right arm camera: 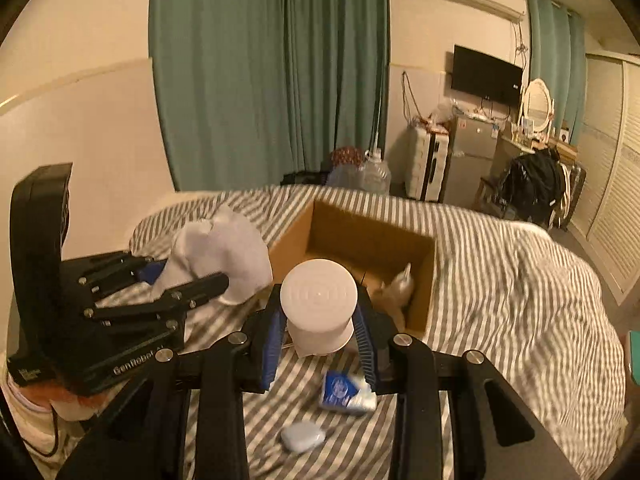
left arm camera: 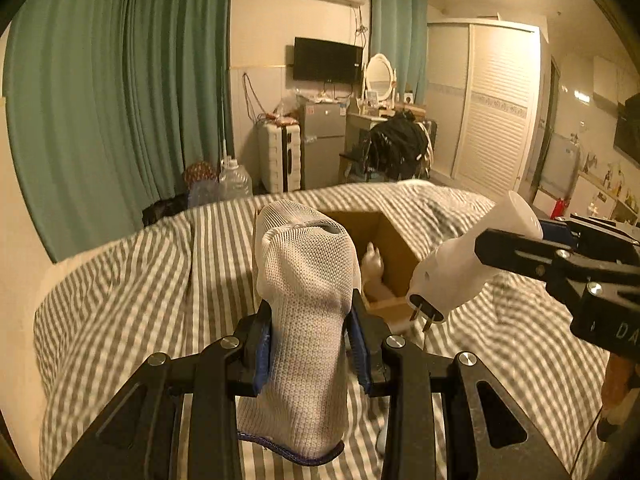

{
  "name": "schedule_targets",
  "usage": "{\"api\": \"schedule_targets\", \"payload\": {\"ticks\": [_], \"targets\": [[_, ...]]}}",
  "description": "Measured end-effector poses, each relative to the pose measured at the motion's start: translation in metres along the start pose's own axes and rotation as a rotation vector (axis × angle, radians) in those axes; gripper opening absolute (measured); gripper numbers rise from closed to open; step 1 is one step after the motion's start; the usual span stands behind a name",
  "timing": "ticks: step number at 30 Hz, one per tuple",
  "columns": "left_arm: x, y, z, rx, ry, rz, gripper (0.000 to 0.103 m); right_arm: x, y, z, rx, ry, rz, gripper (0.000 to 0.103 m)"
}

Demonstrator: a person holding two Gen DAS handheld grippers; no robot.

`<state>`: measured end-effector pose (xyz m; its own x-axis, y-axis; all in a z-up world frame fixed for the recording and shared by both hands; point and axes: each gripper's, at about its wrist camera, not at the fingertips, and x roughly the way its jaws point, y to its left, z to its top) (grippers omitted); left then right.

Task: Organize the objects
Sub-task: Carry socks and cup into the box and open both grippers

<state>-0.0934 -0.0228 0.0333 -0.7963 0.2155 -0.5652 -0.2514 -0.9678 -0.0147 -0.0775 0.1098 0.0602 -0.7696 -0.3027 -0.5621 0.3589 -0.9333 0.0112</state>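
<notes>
Box [right arm camera: 420, 264] at frame centre is partly filled; sock [left arm camera: 308, 280] and plug-in lamp [right arm camera: 319, 300] are pinched in left gripper [left arm camera: 312, 344] and right gripper [right arm camera: 320, 348] jaws; packet [right arm camera: 344, 392] and pebble-shaped case [right arm camera: 303, 436] are left on bed [right arm camera: 500, 280].

White knit sock [left arm camera: 308, 320] and white plug-in device [right arm camera: 319, 308] held above open cardboard box [right arm camera: 360, 240].

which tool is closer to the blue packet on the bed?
Right. The right tool, holding the white plug-in device, hangs just above the blue packet. The left tool, holding a sock, is off to its left.
</notes>
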Motion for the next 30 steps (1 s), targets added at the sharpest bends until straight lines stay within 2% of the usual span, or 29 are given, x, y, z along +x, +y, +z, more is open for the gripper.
{"api": "schedule_targets", "payload": {"ticks": [5, 10, 16, 19, 22, 30], "targets": [[0.025, 0.005, 0.031, 0.006, -0.020, 0.005, 0.034, 0.015, -0.018, 0.032, 0.009, -0.028, -0.008, 0.032], [0.074, 0.012, 0.057, -0.001, 0.010, 0.012, 0.034, 0.047, -0.037, 0.056, 0.021, -0.029, -0.017, 0.032], [0.131, 0.018, 0.074, 0.014, 0.048, 0.022, 0.034, 0.095, -0.062, 0.075, 0.060, -0.006, -0.021, 0.032], [0.160, 0.019, 0.074, 0.017, 0.078, 0.014, 0.034, 0.123, -0.075, 0.082, 0.076, 0.011, -0.033, 0.032], [0.183, 0.021, 0.060, 0.030, 0.127, 0.005, 0.034, 0.149, -0.085, 0.083, 0.103, 0.033, -0.033, 0.032], [0.216, 0.017, 0.043, 0.055, 0.197, -0.010, 0.034, 0.224, -0.095, 0.049, 0.140, 0.163, -0.047, 0.032]]}}
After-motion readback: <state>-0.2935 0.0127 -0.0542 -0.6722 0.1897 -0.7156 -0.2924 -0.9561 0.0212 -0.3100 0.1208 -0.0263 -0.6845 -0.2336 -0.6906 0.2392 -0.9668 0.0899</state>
